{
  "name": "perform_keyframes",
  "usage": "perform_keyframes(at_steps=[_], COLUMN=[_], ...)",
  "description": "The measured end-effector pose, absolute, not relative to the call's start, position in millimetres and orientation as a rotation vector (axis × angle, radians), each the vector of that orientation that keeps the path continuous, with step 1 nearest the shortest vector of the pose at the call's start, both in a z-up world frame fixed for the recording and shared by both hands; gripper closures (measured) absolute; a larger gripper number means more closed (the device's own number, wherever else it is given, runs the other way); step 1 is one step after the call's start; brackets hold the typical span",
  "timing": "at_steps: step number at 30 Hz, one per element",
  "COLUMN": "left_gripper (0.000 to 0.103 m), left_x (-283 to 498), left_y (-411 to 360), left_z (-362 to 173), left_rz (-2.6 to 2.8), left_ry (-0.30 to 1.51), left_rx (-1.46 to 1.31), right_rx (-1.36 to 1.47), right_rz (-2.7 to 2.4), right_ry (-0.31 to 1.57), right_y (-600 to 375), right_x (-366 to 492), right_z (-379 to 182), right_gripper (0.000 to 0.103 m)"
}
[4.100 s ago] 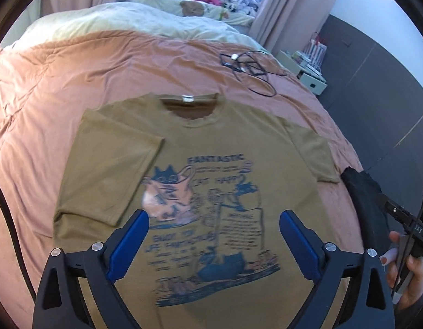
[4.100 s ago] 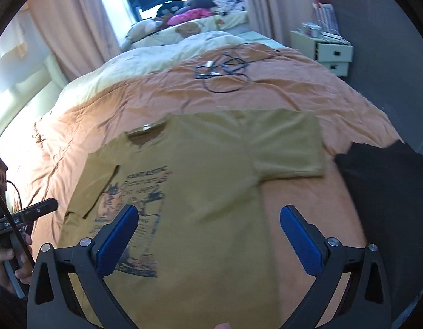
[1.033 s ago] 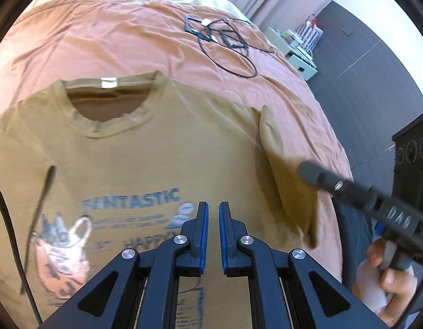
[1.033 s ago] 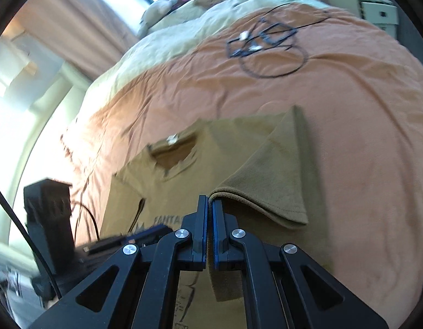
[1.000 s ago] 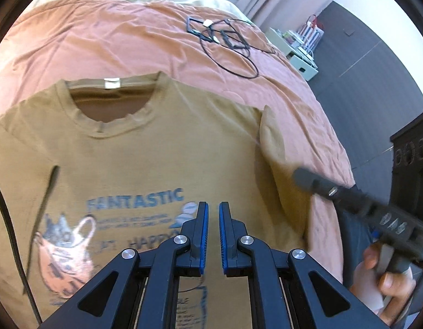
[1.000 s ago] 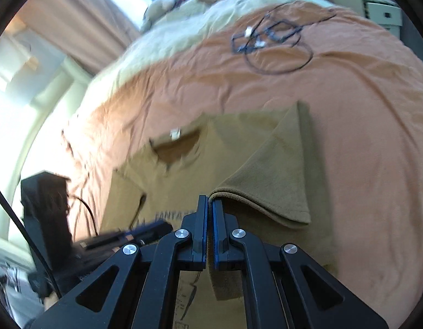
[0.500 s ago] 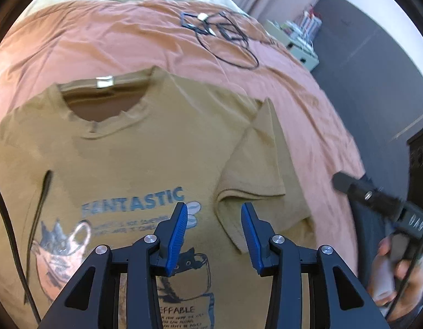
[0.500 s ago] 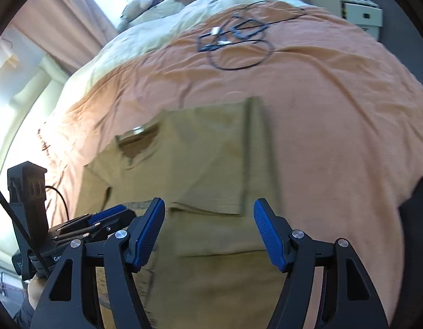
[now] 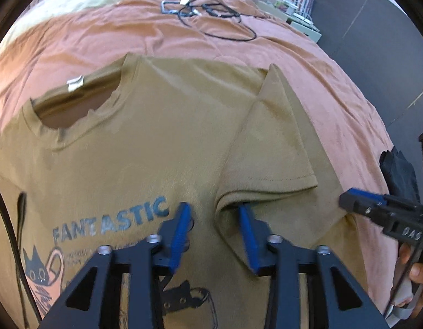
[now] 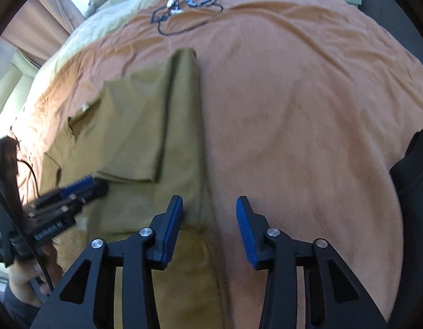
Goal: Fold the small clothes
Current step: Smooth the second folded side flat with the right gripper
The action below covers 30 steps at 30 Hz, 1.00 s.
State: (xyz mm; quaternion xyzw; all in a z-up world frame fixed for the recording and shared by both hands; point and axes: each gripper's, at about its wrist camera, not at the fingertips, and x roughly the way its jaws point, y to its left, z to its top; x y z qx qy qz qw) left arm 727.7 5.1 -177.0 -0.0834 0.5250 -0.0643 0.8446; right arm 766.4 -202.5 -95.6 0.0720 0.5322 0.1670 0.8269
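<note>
Since sleeve (image 9: 271, 150) was dropped folded onto tee (image 9: 156, 137), both grippers (image 9: 214, 227) (image 10: 208, 222) released, jaws just narrowing, empty.

An olive T-shirt (image 9: 162, 142) with blue cat print lies flat, front up, one sleeve (image 9: 271, 148) folded inward

A T-shirt (image 9: 145, 148) is lying flat on the bed (image 9: 332, 82), its sleeve (image 9: 274, 148) folded onto its chest. Cables (image 9: 211, 13) are lying behind it, a dark garment (image 10: 411, 186) lying to its right.
</note>
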Motion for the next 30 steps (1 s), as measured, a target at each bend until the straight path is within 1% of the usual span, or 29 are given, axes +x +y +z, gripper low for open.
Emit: perform_keyframes(at_steps=[2, 6, 10, 12, 14, 15, 17, 20, 22, 24, 25, 26, 27, 30], left_gripper=[0.101, 0.101, 0.101, 0.1, 0.099, 0.095, 0.089, 0.089, 0.083, 0.063, 0.057, 0.048, 0.046, 0.046], left_x=[727, 717, 711, 710, 708, 708, 707, 710, 714, 718, 719, 720, 722, 730], left_y=[3, 7, 17, 16, 13, 13, 15, 15, 4, -10, -16, -23, -30, -47], left_z=[-176, -173, -171, -170, -165, -160, -152, -138, -135, -137, -138, -140, -140, -146], left_rz=[-0.152, -0.158, -0.157, -0.161, -0.104, -0.055, -0.057, -0.108, -0.134, -0.168, -0.18, -0.191, -0.202, -0.23], left_ry=[1.1, 1.096, 1.135, 1.153, 1.157, 1.152, 1.13, 1.097, 1.096, 1.098, 1.096, 1.094, 1.089, 1.09], left_rx=[-0.176, -0.191, -0.272, -0.26, -0.181, -0.128, -0.122, -0.169, -0.16, -0.146, -0.143, -0.14, -0.137, -0.129], right_rx=[0.146, 0.129, 0.12, 0.123, 0.13, 0.134, 0.147, 0.165, 0.179, 0.195, 0.198, 0.196, 0.189, 0.188], right_rz=[0.354, 0.349, 0.336, 0.335, 0.337, 0.338, 0.341, 0.348, 0.354, 0.36, 0.364, 0.368, 0.376, 0.388], right_ry=[1.134, 1.129, 1.127, 1.126, 1.126, 1.127, 1.129, 1.128, 1.128, 1.133, 1.136, 1.137, 1.14, 1.138], right_y=[-201, -198, -196, -198, -204, -205, -207, -213, -215, -219, -221, -223, -223, -225], right_x=[771, 774, 772, 768, 765, 765, 766, 766, 764, 763, 762, 761, 761, 761], right_z=[-100, -101, -102, -103, -103, -103, -105, -106, -106, -106, -105, -105, -106, -106], right_gripper=[0.072, 0.076, 0.077, 0.077, 0.077, 0.077, 0.077, 0.077, 0.077, 0.077, 0.077, 0.077, 0.077, 0.077])
